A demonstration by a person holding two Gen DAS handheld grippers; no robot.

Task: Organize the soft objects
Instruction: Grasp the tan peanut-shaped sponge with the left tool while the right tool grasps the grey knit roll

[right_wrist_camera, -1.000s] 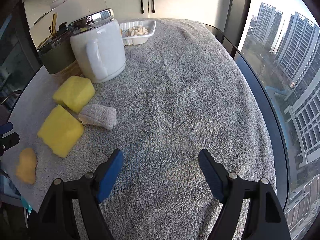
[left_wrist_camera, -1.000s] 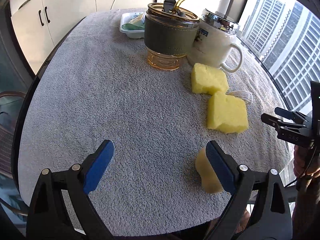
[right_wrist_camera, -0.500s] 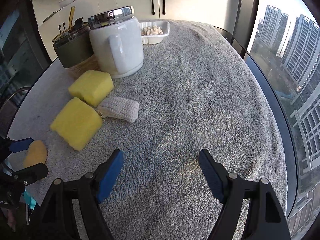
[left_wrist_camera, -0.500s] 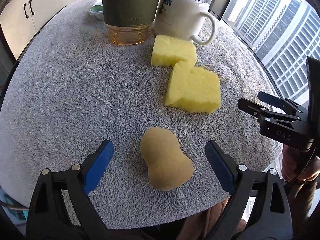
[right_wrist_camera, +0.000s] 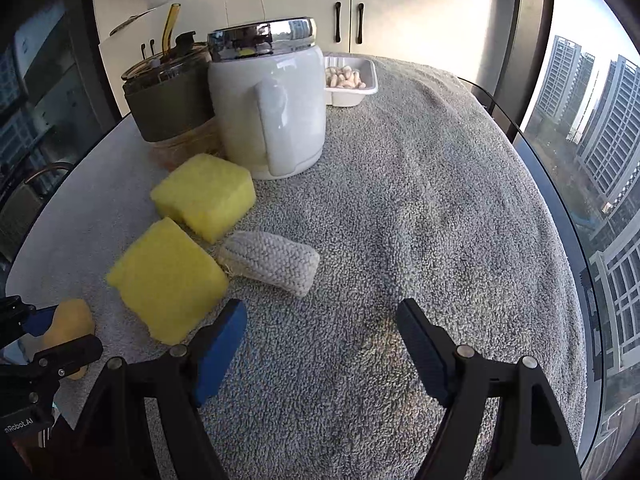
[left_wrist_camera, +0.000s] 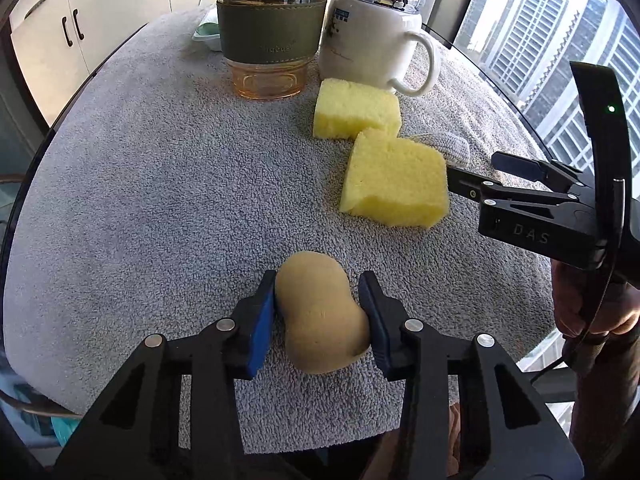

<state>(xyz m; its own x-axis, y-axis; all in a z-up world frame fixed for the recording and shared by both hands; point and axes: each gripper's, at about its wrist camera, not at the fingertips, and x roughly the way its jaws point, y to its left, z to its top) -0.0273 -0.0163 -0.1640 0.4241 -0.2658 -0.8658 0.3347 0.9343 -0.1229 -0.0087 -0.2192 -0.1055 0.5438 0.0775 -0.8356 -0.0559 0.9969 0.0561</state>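
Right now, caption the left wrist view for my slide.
Left gripper closed on tan sponge; two yellow sponges beyond.

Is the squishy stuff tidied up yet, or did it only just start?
Only just started. Nothing looks sorted yet: the two yellow sponges and the grey knitted pad lie loose on the towel. In hand: the left gripper has just been closing and now pinches the tan peanut-shaped sponge, which rests on the towel. The right gripper is open and empty.
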